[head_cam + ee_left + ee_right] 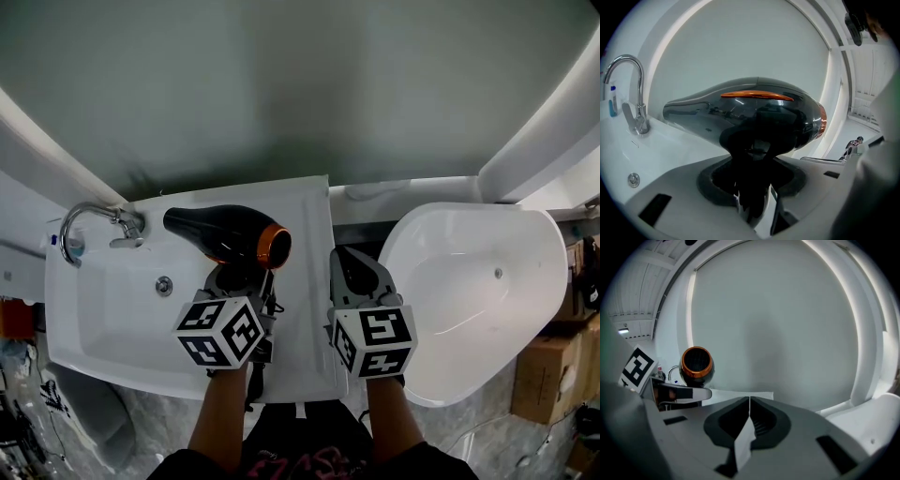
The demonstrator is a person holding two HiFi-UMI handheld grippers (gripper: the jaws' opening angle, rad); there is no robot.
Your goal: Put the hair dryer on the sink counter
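I read the hair dryer (225,234) as glossy black, with an orange ring (275,247) round its right end and an orange stripe (757,95) along its top. The sink (103,309) is white. Its faucet (89,220), far left, is chrome. The left gripper (239,274) and right gripper (352,261) are light grey, dark grey round the jaws. Each marker cube (220,331) carries black square patterns on white. The wall (300,84) is grey-green, the tub (525,281) on the right white, and the boxes (544,384) brown.
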